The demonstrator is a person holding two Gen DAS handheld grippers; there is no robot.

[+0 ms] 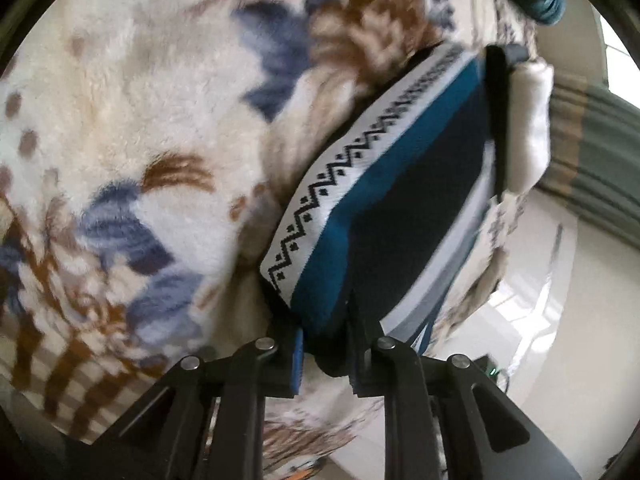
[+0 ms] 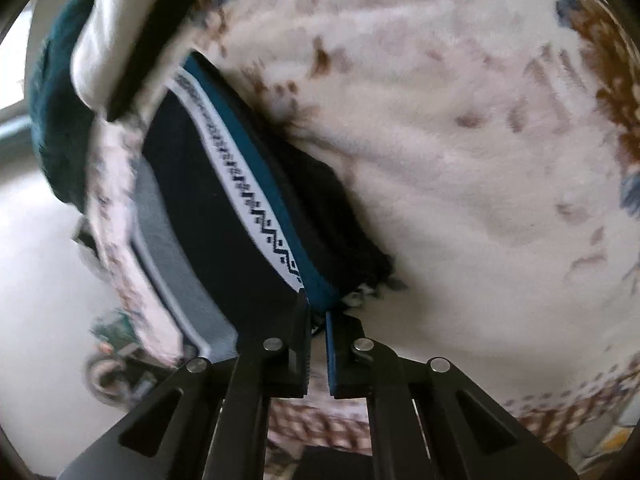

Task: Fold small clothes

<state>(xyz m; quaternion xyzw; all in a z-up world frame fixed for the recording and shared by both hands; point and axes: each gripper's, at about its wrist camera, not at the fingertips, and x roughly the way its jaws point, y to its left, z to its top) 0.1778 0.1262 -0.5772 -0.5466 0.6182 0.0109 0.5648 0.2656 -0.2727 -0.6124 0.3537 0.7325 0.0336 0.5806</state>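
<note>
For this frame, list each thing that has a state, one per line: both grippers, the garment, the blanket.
Left gripper: shut on the garment's end.
Right gripper: shut on the garment's other end.
Garment: navy, teal and white band, held stretched between the two grippers, over the blanket.
Blanket: fleecy, patterned, spread under the garment, rumpled beside it.

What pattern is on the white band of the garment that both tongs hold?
The white band carries a black zigzag line with small dots, next to a teal stripe. The left wrist view shows it best.
</note>
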